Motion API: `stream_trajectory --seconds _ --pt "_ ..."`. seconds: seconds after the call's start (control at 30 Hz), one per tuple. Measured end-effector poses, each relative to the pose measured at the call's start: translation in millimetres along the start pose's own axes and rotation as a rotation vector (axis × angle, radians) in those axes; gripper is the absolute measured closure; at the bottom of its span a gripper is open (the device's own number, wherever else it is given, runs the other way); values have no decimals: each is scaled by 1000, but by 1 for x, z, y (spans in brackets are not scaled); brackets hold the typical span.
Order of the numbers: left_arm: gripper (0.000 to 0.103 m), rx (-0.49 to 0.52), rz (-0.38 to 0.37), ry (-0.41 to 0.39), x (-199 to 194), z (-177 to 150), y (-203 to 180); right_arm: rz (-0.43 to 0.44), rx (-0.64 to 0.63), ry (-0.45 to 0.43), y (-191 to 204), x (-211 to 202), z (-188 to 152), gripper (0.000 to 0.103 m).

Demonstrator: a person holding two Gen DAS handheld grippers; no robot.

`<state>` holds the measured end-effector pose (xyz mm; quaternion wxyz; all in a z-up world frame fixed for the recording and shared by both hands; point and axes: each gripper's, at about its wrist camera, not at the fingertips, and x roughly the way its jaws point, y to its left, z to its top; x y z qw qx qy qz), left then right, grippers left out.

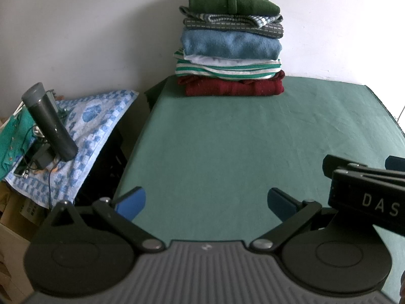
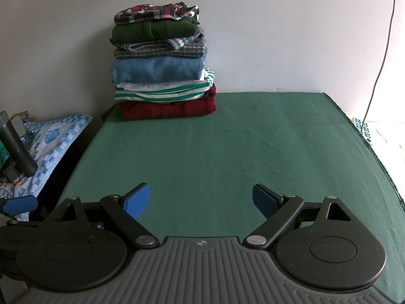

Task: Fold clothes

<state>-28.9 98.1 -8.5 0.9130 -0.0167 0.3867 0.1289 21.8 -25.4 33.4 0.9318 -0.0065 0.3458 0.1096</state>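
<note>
A tall stack of folded clothes (image 1: 230, 43) (image 2: 162, 68) stands at the far edge of the green-covered table (image 1: 227, 147) (image 2: 227, 152), against the white wall. A red plaid piece lies on top and a dark red knit at the bottom. My left gripper (image 1: 206, 202) hovers open over the table's near left part, nothing between its blue pads. My right gripper (image 2: 201, 201) is open too, low over the near middle, and holds nothing. The right gripper's black body (image 1: 364, 192) shows at the right of the left wrist view. A blue fingertip (image 2: 19, 205) of the left gripper shows at the left edge of the right wrist view.
Left of the table, a side surface under a blue-and-white patterned cloth (image 1: 83, 136) (image 2: 50, 141) carries a dark grey cylinder (image 1: 49, 121) (image 2: 15, 149), cables and a charger. A cable (image 2: 379, 58) hangs down the wall at the right, above a white surface with a power strip (image 2: 362, 129).
</note>
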Motion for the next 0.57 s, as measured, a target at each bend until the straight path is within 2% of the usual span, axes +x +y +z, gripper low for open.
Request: stream_trajectory --seconds 0.57 --pt "0 14 3 -20 -2 -2 -2 -6 5 -2 0 1 -1 13"
